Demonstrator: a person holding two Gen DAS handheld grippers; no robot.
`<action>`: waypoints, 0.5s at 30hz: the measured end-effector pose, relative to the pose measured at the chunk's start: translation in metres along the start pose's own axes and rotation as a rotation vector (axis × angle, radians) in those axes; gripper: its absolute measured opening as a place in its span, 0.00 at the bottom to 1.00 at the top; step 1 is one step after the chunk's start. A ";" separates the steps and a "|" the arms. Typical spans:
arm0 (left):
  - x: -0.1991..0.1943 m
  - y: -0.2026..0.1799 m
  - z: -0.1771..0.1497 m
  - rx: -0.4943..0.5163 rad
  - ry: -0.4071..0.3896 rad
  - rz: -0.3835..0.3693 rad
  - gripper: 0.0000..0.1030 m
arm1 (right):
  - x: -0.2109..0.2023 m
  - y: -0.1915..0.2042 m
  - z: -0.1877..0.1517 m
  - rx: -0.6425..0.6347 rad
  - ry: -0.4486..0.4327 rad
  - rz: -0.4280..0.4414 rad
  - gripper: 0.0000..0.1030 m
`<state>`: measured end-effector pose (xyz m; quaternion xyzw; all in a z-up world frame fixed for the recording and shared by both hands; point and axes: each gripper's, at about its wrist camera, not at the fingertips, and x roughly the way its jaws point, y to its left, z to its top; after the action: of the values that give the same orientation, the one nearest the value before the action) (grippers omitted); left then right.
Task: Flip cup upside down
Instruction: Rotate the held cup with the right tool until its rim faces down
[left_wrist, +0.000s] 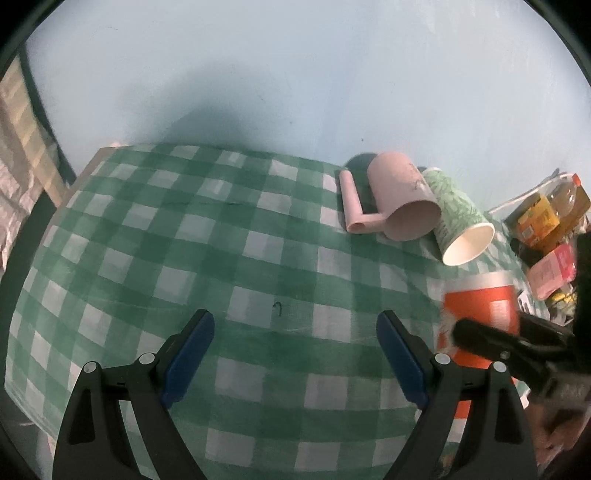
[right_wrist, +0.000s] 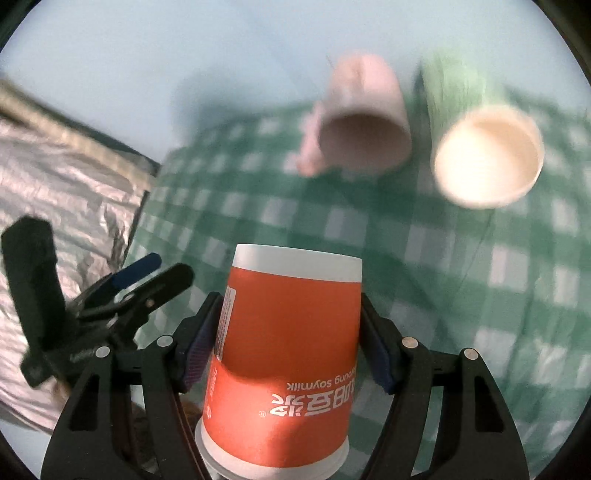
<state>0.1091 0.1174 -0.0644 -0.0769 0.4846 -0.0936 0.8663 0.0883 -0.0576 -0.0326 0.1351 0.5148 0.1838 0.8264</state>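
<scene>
The right claw grips the orange cup across its middle, one pad on each side wall, so the paper body is pinched where it is stiff enough not to buckle and both ends stay free to turn. The cup is above the near right part of the table, which wears a green checked cloth; whether its rim touches the cloth cannot be told. Its print reads upside down and the closed white base points away from the camera, the wide rim toward it, so the long axis runs along the fingers. Judging by that, the flip looks nearly or fully made, and what remains is to set the rim flat and let go.

The left claw hangs open and empty over the cloth, just beside the orange cup, apparently kept clear of the turn.

At the far edge lie a pink mug and a green cup, both on their sides, touching, mouths toward the cameras. Loose packets and a bottle crowd the right edge, near enough to be knocked.
</scene>
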 end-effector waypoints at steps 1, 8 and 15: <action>-0.001 0.000 -0.001 -0.005 -0.003 -0.001 0.88 | -0.010 0.008 -0.004 -0.059 -0.080 -0.034 0.70; -0.010 0.008 -0.012 -0.080 -0.043 -0.005 0.88 | -0.048 0.039 -0.039 -0.287 -0.522 -0.241 0.69; -0.006 0.016 -0.024 -0.115 -0.035 0.033 0.88 | -0.029 0.053 -0.053 -0.361 -0.711 -0.379 0.69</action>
<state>0.0868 0.1328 -0.0758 -0.1204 0.4750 -0.0501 0.8703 0.0197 -0.0215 -0.0105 -0.0536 0.1738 0.0580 0.9816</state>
